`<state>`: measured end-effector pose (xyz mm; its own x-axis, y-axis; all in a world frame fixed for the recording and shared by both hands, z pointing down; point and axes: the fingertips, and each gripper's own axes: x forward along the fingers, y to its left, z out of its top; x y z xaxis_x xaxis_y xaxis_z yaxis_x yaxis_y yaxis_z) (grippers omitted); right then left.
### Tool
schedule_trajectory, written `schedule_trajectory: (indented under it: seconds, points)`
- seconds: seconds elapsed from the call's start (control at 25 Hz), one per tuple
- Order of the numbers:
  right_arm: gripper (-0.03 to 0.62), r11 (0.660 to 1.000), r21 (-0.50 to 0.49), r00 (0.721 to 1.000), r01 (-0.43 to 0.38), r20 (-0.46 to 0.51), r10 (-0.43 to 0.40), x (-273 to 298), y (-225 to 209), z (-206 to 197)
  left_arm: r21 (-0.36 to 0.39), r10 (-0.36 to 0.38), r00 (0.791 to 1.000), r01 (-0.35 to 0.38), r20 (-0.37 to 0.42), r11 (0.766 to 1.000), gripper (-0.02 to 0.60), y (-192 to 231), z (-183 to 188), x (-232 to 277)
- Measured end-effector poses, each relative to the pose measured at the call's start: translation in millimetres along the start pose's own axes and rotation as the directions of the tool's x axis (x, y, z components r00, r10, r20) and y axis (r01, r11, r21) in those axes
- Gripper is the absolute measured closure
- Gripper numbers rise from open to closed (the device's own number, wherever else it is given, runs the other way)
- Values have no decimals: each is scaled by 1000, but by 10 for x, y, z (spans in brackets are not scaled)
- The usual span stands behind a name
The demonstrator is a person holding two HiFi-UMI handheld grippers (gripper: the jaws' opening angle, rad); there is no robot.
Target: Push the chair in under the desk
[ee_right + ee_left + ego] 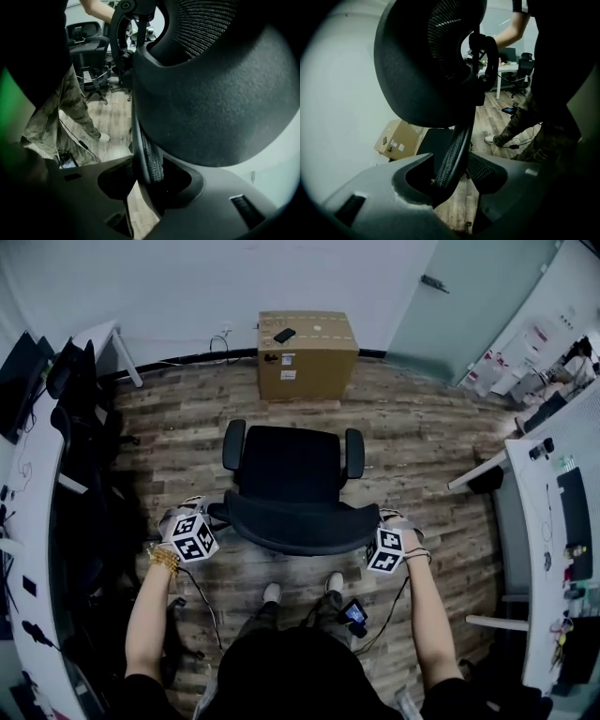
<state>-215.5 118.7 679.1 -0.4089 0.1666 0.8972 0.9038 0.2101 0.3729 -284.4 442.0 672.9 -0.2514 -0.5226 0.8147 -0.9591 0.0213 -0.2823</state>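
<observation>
A black office chair (289,470) stands in the middle of the wooden floor, its seat facing a cardboard box. Its curved backrest (295,526) is nearest me. My left gripper (216,519) holds the backrest's left edge and my right gripper (371,531) holds its right edge. In the left gripper view the mesh backrest (422,70) fills the upper frame, and its rim runs down between the left gripper's (452,180) jaws. In the right gripper view the backrest (220,93) looms large, its rim seated between the right gripper's (150,180) jaws. White desks stand at the left (37,512) and at the right (539,521).
The cardboard box (305,352) sits against the far wall with a small dark object on top. Another black chair (84,427) is tucked at the left desk. A small device on a cable (354,613) hangs by the person's shoes (272,592).
</observation>
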Motion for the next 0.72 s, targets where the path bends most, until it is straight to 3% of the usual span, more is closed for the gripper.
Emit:
schedule_trajectory:
  seconds: [0.36,0.72]
  points:
    - [434,990,120,997,67,-49,-62,-211,285,-170,119,-57,997,51,46,992,345,74,246,152]
    - [436,971,221,992,92,-103,-70,-416,626,-410,220,-124,989,104,80,970,344,29,571,321]
